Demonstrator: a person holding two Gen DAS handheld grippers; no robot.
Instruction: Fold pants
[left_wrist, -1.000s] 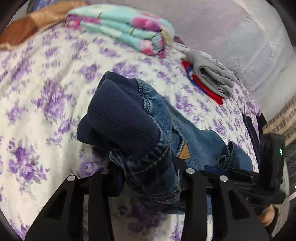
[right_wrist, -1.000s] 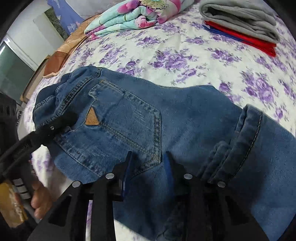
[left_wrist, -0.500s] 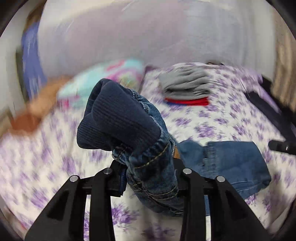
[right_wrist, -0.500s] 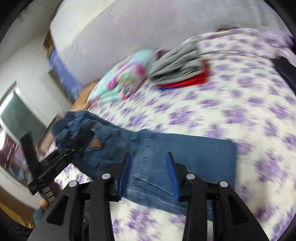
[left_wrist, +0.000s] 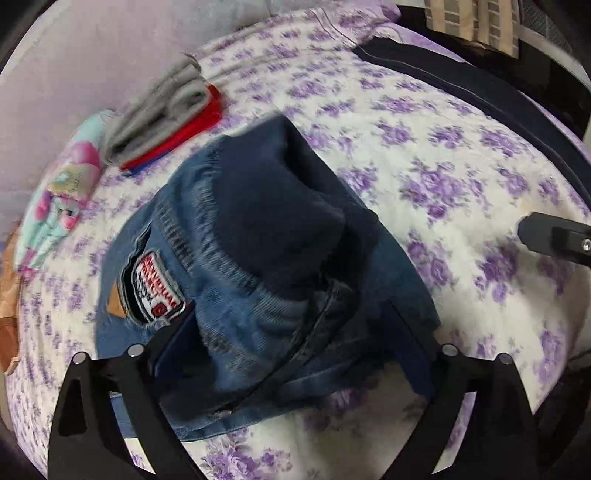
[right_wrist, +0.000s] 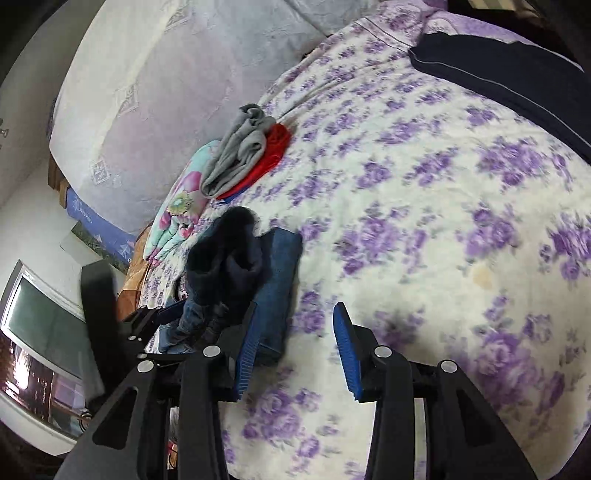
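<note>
The blue jeans (left_wrist: 229, 280) with a dark ribbed waistband lie bunched and folded over on the floral bedspread (left_wrist: 461, 177). My left gripper (left_wrist: 291, 332) has its jaws spread wide, and the waistband end of the jeans rests between them. In the right wrist view the jeans (right_wrist: 273, 288) lie at the left, beside the left gripper (right_wrist: 155, 317). My right gripper (right_wrist: 295, 350) is open and empty, with its left pad right next to the jeans' folded edge.
A grey and red stack of folded clothes (left_wrist: 166, 110) and a floral folded blanket (left_wrist: 62, 199) lie at the far side of the bed. A dark navy garment (right_wrist: 509, 74) lies along the right edge. The wall (right_wrist: 166, 74) is behind.
My left gripper has opened wide and the jeans' waistband end has been brought over onto the legs. My right gripper has let go of the jeans and pulled back, open.
</note>
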